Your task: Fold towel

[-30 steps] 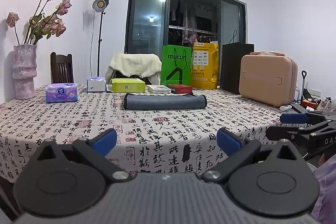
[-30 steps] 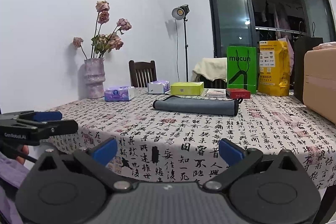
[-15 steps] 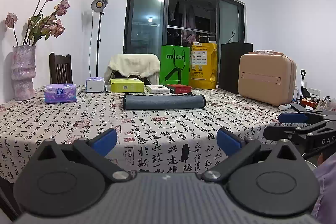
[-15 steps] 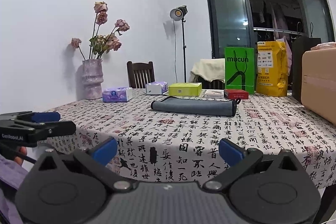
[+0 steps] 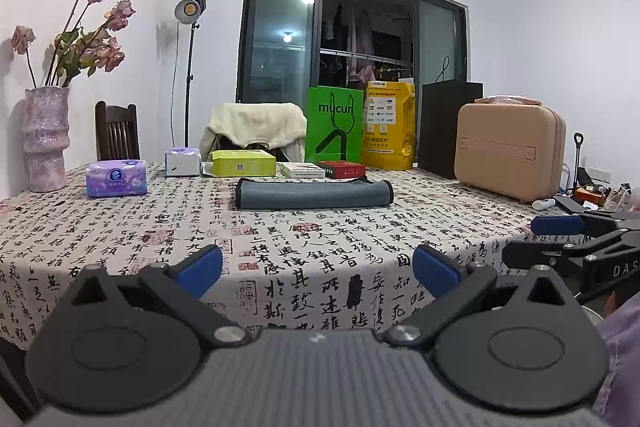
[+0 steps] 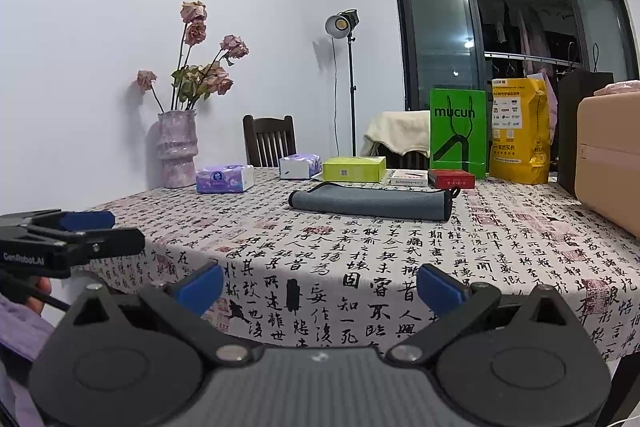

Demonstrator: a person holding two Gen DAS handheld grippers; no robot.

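A grey towel (image 5: 314, 193) lies folded flat toward the far side of the table, also in the right wrist view (image 6: 370, 202). My left gripper (image 5: 318, 269) is open and empty, held low at the table's near edge, well short of the towel. My right gripper (image 6: 320, 281) is open and empty, also at the near edge. Each gripper shows from the side in the other's view: the right one (image 5: 568, 239) and the left one (image 6: 76, 233).
The table carries a calligraphy-print cloth (image 5: 280, 239). Behind the towel stand tissue packs (image 5: 117, 179), a yellow-green box (image 5: 243, 163), a red box (image 5: 342, 169), a green bag (image 5: 335, 125) and a yellow bag (image 5: 387, 127). A tan case (image 5: 510, 149) sits at right, a vase (image 5: 45, 139) at left.
Both grippers have drifted slightly, and the view has shifted a little. The towel has not moved and both jaws stay open.
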